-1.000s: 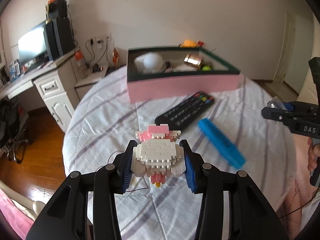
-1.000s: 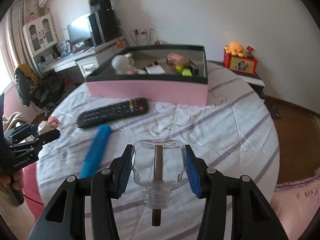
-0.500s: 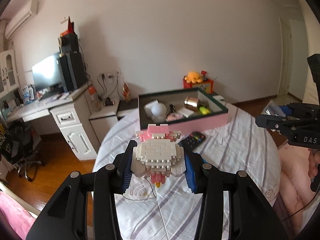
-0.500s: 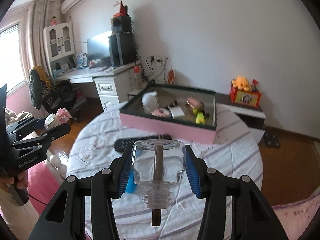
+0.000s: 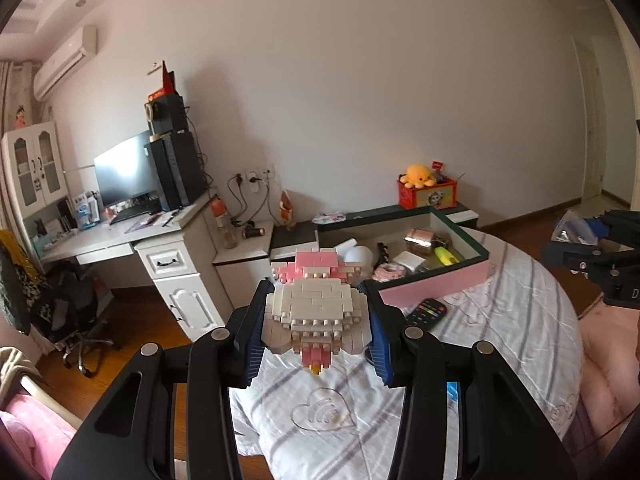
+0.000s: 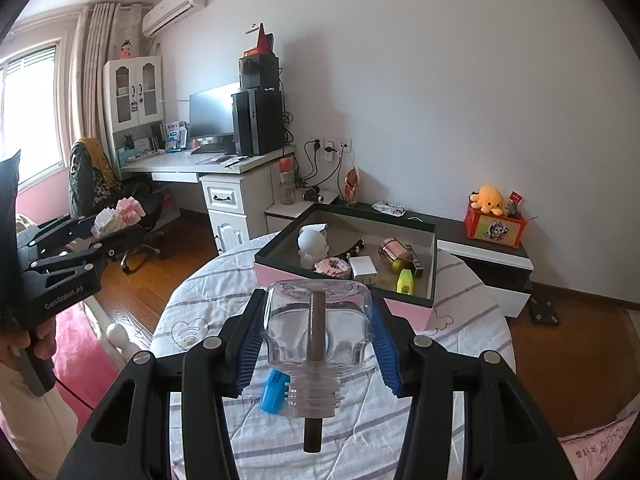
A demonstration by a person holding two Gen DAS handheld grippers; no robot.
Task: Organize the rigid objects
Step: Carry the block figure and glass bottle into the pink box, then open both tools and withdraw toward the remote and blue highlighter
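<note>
My left gripper (image 5: pixel 316 330) is shut on a pink and white brick figure (image 5: pixel 314 308), held high above the round table (image 5: pixel 500 336). My right gripper (image 6: pixel 318 332) is shut on a clear glass bottle (image 6: pixel 318 332) with a brown stick inside, also high above the table. The pink box (image 6: pixel 400 308) with dark rim stands at the table's far side and holds several small items. A black remote (image 5: pixel 426 310) and a blue bar (image 6: pixel 274 394) lie on the striped cloth. The left gripper also shows in the right wrist view (image 6: pixel 116 224).
A white desk (image 6: pixel 224 168) with monitor and speakers stands left of the table. A low cabinet (image 6: pixel 492 256) with a red box and a yellow plush is behind the pink box. An office chair (image 5: pixel 68 312) is on the wooden floor.
Both grippers have risen and pulled back from the table with their objects still held. The table and pink box now look smaller and farther away.
</note>
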